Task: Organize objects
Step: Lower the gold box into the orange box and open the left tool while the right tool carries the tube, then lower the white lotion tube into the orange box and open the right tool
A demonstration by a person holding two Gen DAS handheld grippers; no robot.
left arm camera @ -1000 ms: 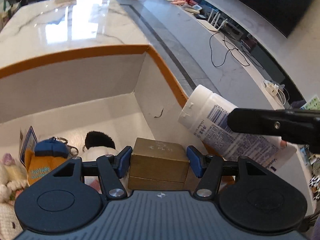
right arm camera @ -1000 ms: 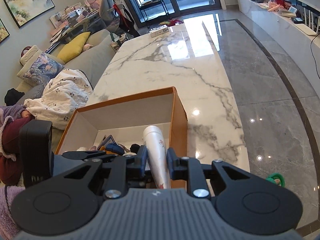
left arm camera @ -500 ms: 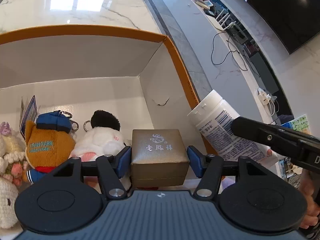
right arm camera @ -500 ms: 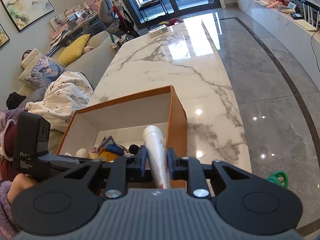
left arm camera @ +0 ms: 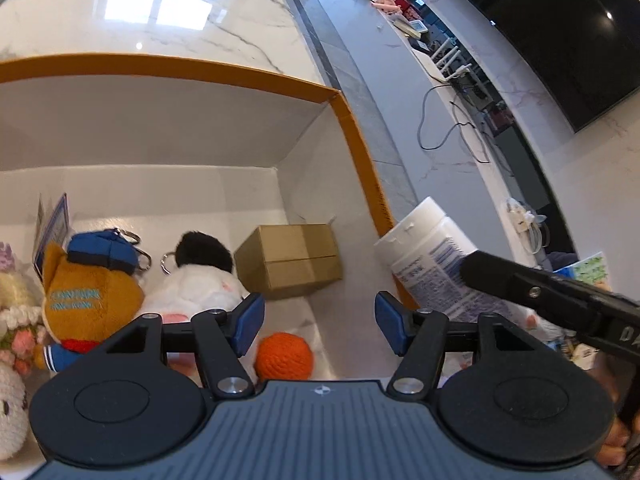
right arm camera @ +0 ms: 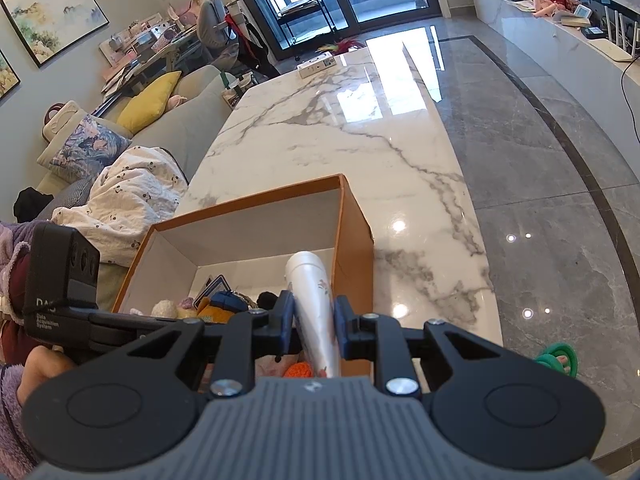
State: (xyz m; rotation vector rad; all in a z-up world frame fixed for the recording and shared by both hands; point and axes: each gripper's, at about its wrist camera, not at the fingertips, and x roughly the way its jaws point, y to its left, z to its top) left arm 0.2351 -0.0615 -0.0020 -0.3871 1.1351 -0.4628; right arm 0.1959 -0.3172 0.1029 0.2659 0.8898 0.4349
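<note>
An orange carton with white inner walls stands on the marble table. A small gold box lies tipped on the carton floor near its right wall. My left gripper hovers just above and short of it. Its jaws are closing, with nothing between the blue pads. My right gripper is shut on a white tube, which pokes over the carton's right rim. The tube's capped end shows in the left wrist view.
Inside the carton lie a brown plush bear, a white plush with a black ear, an orange crochet ball and other small toys. The marble table stretches beyond. A sofa stands left, and a green ring lies on the floor.
The gold box was gripped between my left gripper's pads; now it lies free on the carton floor and the pads stand apart. The right gripper and tube have not moved.
</note>
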